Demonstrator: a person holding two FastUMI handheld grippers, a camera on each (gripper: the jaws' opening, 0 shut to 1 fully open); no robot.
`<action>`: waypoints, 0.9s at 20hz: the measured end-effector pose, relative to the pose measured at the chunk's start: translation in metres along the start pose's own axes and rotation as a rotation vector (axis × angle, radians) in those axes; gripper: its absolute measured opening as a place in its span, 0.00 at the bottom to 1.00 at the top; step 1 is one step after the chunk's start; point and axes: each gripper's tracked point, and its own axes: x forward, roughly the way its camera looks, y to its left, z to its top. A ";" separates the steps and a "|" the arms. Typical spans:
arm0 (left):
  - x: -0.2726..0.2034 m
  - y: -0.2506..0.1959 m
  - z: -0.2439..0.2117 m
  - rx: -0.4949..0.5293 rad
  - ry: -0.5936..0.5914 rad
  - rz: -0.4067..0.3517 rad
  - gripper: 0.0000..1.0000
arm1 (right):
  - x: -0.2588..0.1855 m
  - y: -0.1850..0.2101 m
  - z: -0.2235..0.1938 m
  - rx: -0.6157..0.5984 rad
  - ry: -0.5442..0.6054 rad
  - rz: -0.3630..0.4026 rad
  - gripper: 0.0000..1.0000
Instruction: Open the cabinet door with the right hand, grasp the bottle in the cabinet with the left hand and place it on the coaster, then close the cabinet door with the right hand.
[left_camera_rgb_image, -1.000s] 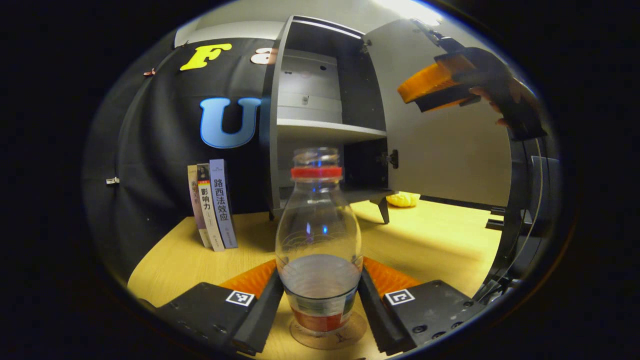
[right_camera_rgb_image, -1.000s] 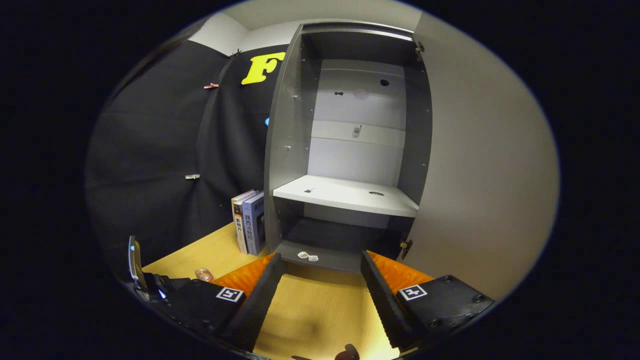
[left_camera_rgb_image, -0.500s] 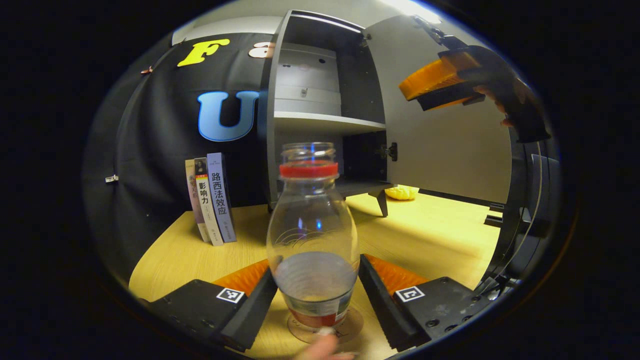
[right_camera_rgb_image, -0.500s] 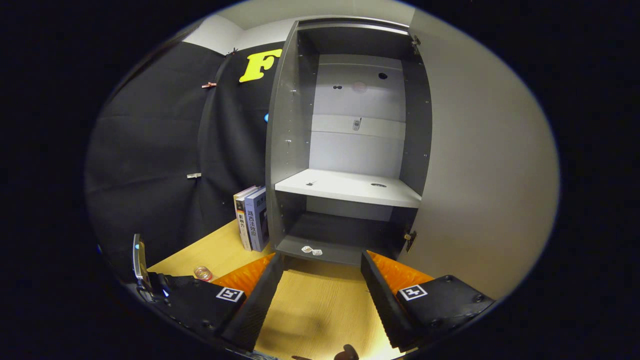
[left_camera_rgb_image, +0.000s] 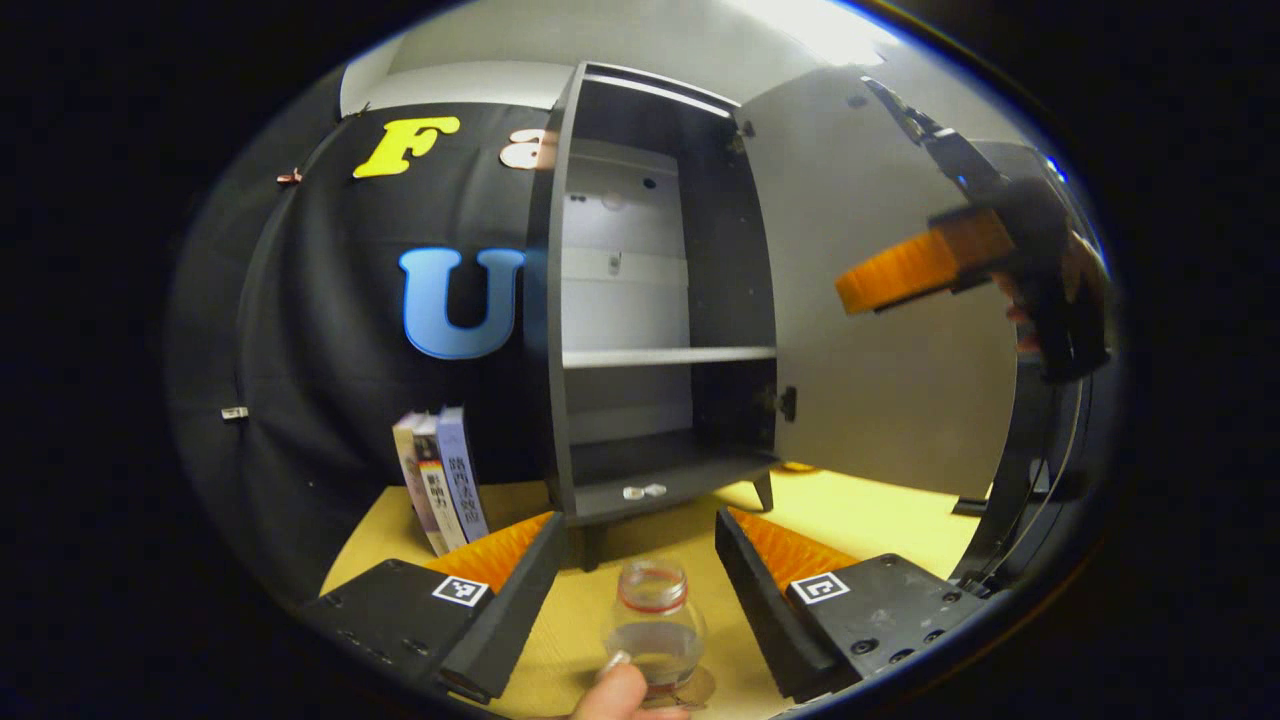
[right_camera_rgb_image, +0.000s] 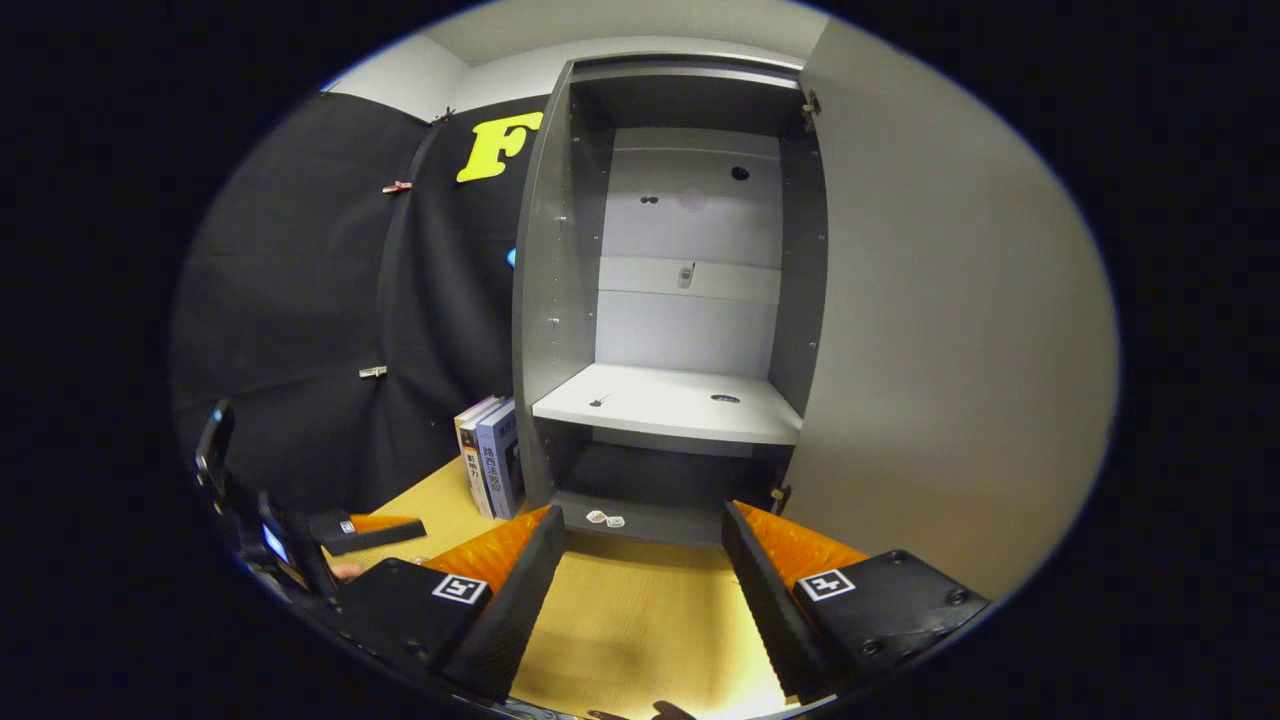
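A clear bottle (left_camera_rgb_image: 653, 640) with a red neck ring and some liquid stands upright on a round coaster (left_camera_rgb_image: 712, 688) on the wooden table. My left gripper (left_camera_rgb_image: 638, 520) hangs open above and behind it, touching nothing; a person's fingertip (left_camera_rgb_image: 620, 692) shows by the bottle's base. The grey cabinet (left_camera_rgb_image: 650, 300) stands open, its door (left_camera_rgb_image: 880, 340) swung to the right. In front of that door, high up, a hand holds my right gripper (left_camera_rgb_image: 905, 275). In the right gripper view, the right gripper (right_camera_rgb_image: 643, 512) is open, facing the cabinet (right_camera_rgb_image: 690, 300) beside the door (right_camera_rgb_image: 950, 350). The left gripper (right_camera_rgb_image: 365, 530) sits low left.
Three books (left_camera_rgb_image: 440, 480) lean against the black cloth left of the cabinet, seen again as books (right_camera_rgb_image: 485, 465). Two small tags (left_camera_rgb_image: 645, 491) lie on the cabinet's bottom shelf. The middle shelf (right_camera_rgb_image: 670, 405) is bare. A dark frame (left_camera_rgb_image: 1030, 480) stands at the table's right edge.
My left gripper has risen and drawn back from the bottle, which now stands low between its fingers on the coaster. The right gripper has shifted slightly in front of the open door.
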 end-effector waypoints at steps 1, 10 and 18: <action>-0.004 -0.007 0.021 -0.005 -0.012 -0.019 0.95 | -0.011 -0.005 0.005 -0.018 -0.001 -0.010 0.97; -0.021 -0.083 0.105 -0.070 0.051 -0.170 0.94 | -0.147 -0.076 0.047 0.028 -0.136 -0.198 0.96; 0.016 -0.136 0.141 -0.014 -0.034 -0.236 0.95 | -0.221 -0.212 0.069 0.103 -0.252 -0.450 0.94</action>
